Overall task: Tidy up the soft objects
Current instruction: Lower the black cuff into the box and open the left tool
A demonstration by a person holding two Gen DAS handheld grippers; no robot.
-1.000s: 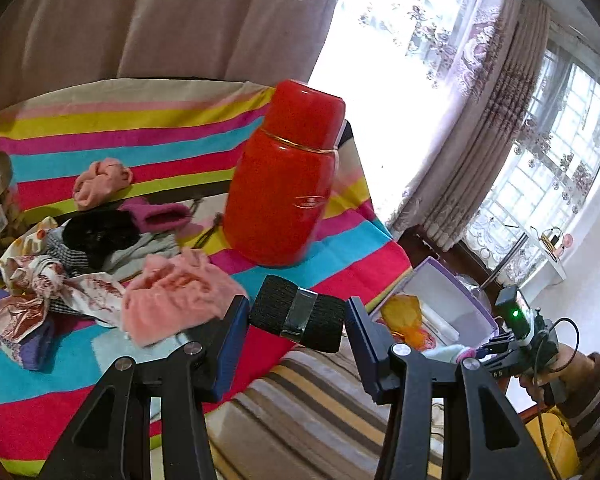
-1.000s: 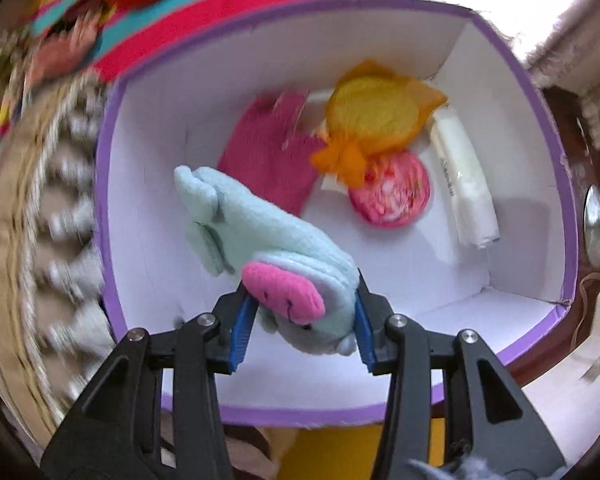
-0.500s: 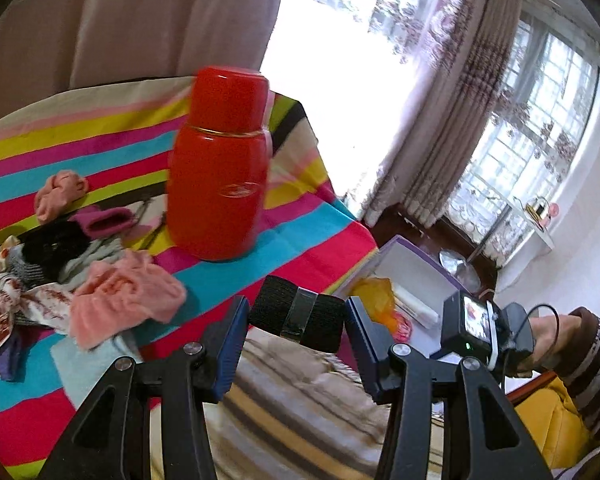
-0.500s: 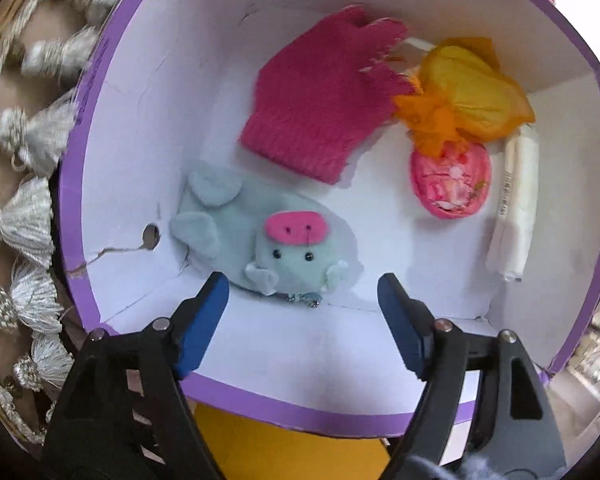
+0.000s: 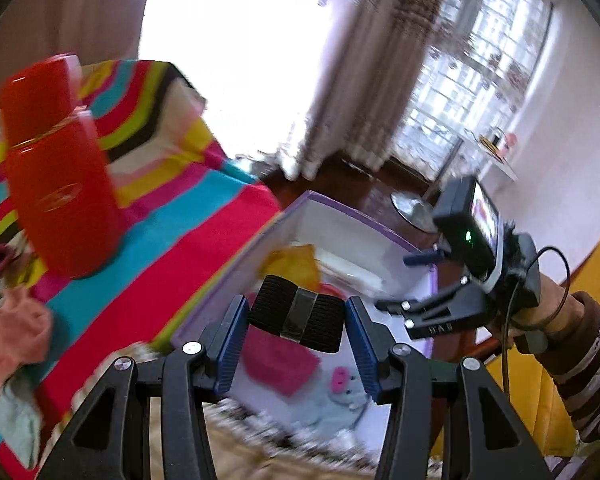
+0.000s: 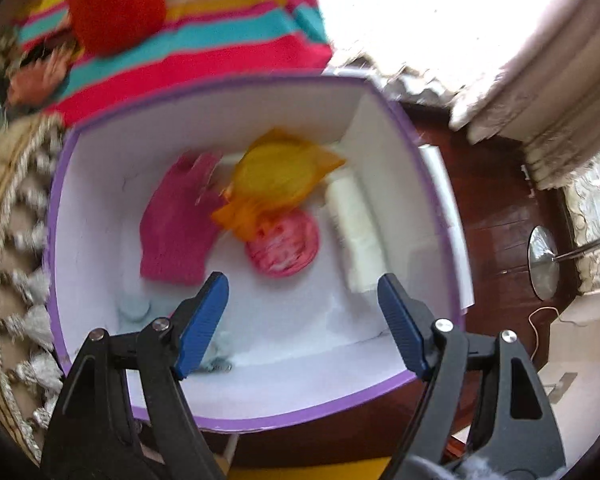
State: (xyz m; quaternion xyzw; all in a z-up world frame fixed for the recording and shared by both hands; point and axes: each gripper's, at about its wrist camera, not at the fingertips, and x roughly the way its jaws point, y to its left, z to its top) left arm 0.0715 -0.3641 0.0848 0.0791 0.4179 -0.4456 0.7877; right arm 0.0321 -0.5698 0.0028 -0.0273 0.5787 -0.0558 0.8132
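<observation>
My left gripper (image 5: pixel 296 334) is shut on a black elastic band (image 5: pixel 298 312) and holds it over the purple-rimmed white box (image 5: pixel 340 208). My right gripper (image 6: pixel 302 320) is open and empty above the same box (image 6: pixel 100 140); it also shows in the left wrist view (image 5: pixel 424 280). In the box lie a pink glove (image 6: pixel 176 236), a yellow-orange soft toy (image 6: pixel 276 176), a pink round pad (image 6: pixel 284 248), a white roll (image 6: pixel 358 232) and a light blue pig toy (image 5: pixel 336 396), partly hidden behind my right gripper's left finger.
A tall red flask (image 5: pixel 56 184) stands on the striped tablecloth (image 5: pixel 172 236). A heap of soft things with a peach cloth (image 5: pixel 12 332) lies at the table's left. A fringed cloth edge (image 6: pixel 24 240) hangs beside the box. Dark wood floor (image 6: pixel 500 200) lies to the right.
My right gripper opened, dropped the blue pig toy into the box and has drawn back. My left gripper has swung right with the black band, from over the table to over the box.
</observation>
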